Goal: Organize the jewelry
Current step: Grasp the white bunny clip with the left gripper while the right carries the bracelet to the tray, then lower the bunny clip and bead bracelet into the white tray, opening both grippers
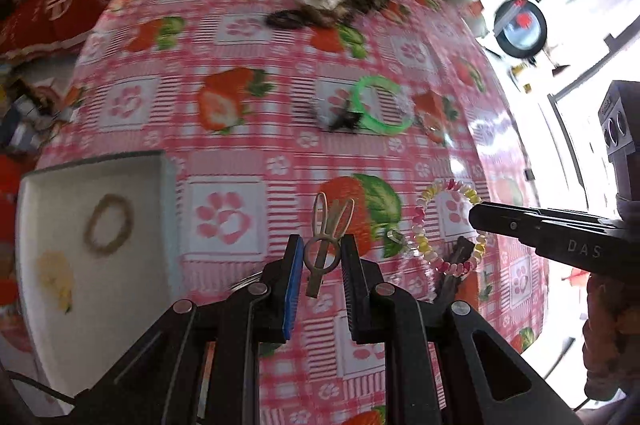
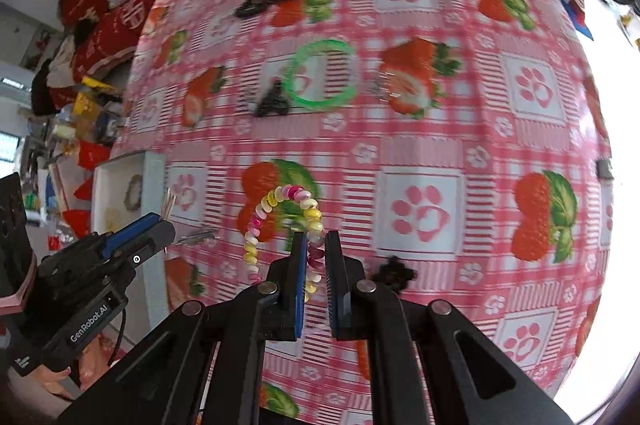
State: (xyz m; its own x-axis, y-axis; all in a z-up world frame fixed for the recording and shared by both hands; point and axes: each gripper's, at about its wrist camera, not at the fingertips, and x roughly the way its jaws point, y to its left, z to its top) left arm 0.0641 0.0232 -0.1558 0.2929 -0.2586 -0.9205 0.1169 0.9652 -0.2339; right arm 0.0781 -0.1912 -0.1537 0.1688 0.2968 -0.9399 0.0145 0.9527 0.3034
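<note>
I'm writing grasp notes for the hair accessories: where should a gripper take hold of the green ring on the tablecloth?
Grip the green ring across its thin band on the right-hand arc, coming straight down with one finger inside the hoop. It lies flat, and a dark hair tie touches its left edge, so that side is crowded.

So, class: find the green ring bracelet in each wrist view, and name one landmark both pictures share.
Left wrist view: green ring bracelet lies right of centre, upper half, on the tablecloth.
Right wrist view: it lies just left of centre, upper half.
Shared landmark: the small black item touching its lower-left edge.
</note>
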